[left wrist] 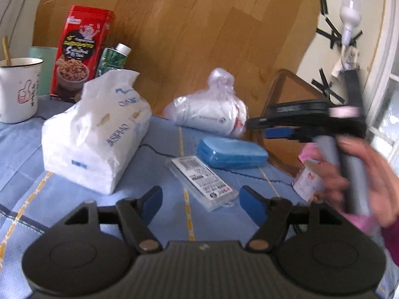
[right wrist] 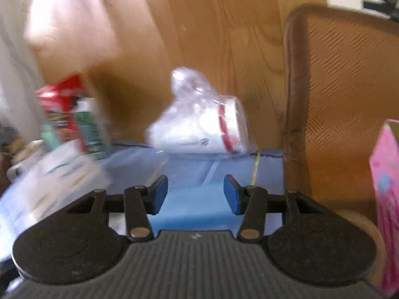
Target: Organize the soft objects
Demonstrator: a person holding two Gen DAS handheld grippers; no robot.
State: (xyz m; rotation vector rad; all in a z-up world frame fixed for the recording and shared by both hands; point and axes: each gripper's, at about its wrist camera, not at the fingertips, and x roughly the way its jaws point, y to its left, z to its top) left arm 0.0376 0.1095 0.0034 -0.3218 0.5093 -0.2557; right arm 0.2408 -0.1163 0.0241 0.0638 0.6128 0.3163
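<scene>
- We see a red cereal tin point(left wrist: 81, 52) upper left.
- We see a white enamel mug point(left wrist: 18, 89) at the left edge.
- A clear labelled case point(left wrist: 203, 183) lies centre.

Seen from left wrist cam: table point(left wrist: 154, 174) w/ cloth runs up to a wooden board point(left wrist: 199, 37) standing behind it. Far left, mug point(left wrist: 17, 89) w/ a stick in it; right of mug, a tall box point(left wrist: 79, 52) w/ a bottle point(left wrist: 113, 58) just beside it on the right, both at the back. In front of those, tissue pack point(left wrist: 97, 129), left of centre. Tied plastic bag point(left wrist: 212, 109) at back centre, close to the board. Sponge block point(left wrist: 232, 153) in front of the bag; flat labelled case point(left wrist: 203, 182) nearer still, just left of the block. Chair back point(left wrist: 286, 87) behind table's right edge. Small printed cup point(left wrist: 309, 174) at right, behind a hand point(left wrist: 361, 174).
</scene>
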